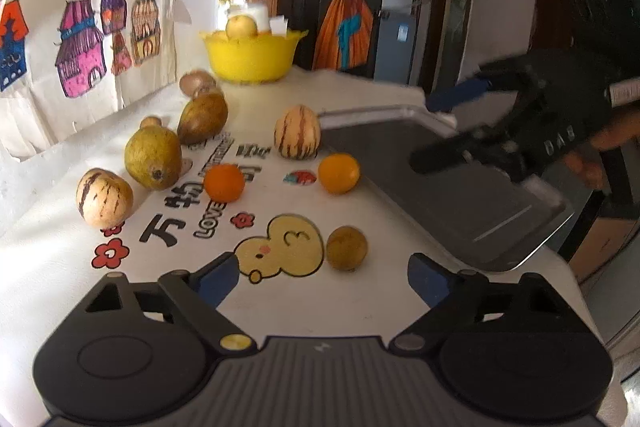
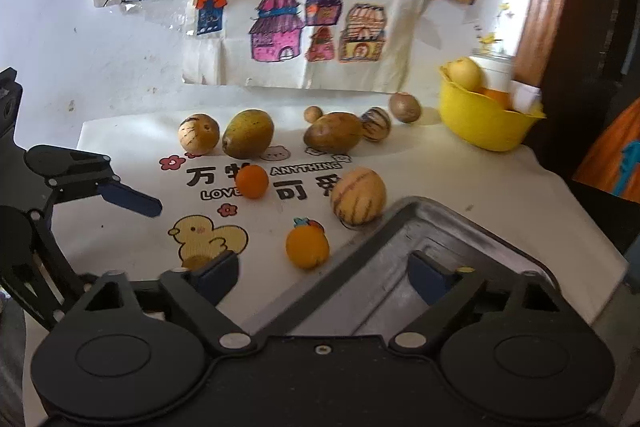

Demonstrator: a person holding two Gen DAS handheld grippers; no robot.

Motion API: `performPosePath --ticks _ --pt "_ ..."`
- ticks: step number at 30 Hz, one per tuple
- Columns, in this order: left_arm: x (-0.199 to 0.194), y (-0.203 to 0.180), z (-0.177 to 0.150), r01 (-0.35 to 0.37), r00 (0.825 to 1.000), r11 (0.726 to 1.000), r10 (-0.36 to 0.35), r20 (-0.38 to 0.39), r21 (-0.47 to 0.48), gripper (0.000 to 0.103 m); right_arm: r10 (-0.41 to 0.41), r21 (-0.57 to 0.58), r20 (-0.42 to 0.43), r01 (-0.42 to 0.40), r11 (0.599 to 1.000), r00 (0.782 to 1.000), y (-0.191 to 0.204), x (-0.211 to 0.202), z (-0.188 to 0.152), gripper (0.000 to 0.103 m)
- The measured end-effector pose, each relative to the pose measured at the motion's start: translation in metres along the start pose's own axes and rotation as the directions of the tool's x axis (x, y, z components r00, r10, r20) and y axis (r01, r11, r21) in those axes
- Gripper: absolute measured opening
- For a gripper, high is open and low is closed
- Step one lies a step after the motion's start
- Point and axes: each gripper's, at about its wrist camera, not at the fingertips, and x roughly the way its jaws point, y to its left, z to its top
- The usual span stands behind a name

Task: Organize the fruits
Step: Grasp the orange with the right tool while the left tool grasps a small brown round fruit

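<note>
Fruits lie scattered on a white printed cloth (image 1: 280, 291): two oranges (image 1: 224, 183) (image 1: 339, 173), striped melons (image 1: 297, 132) (image 1: 104, 197), greenish pears (image 1: 153, 157) (image 1: 203, 117) and a small brown fruit (image 1: 347, 247). My left gripper (image 1: 322, 283) is open just in front of that brown fruit, with nothing between its fingers. My right gripper (image 2: 322, 277) is open and empty, straddling the near corner of a metal tray (image 2: 420, 227), with an orange (image 2: 307, 247) just ahead. In the left wrist view the right gripper (image 1: 444, 125) hovers over the tray (image 1: 460, 195).
A yellow bowl (image 1: 250, 59) holding fruit stands at the back of the table by the dark door frame. Children's drawings (image 2: 320, 7) cover the wall behind. The table edge runs just beyond the tray on the right. A blue finger (image 2: 128, 201) of the left gripper shows at left.
</note>
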Motion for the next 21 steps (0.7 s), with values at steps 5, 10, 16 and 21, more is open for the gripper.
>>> performPosePath --ticks 5,10,16,21 --pt "0.008 0.002 0.001 0.024 0.998 1.000 -0.025 -0.050 -0.009 0.088 0.019 -0.057 -0.037 -0.021 0.998 0.999 0.000 0.028 0.013 0.086" --pt "0.010 0.000 0.007 0.027 0.996 0.999 -0.029 -0.080 -0.018 0.085 0.027 -0.078 -0.060 -0.032 0.996 0.998 0.004 0.049 0.015 0.074" --pt "0.018 0.000 0.014 0.033 0.995 0.999 -0.035 -0.092 -0.019 0.075 0.042 -0.108 -0.091 -0.052 0.993 0.995 0.004 0.064 0.020 0.057" --pt "0.022 -0.001 0.017 0.039 0.995 0.998 -0.043 -0.088 -0.040 0.058 0.059 -0.101 -0.115 -0.071 0.992 0.992 0.003 0.069 0.019 0.048"
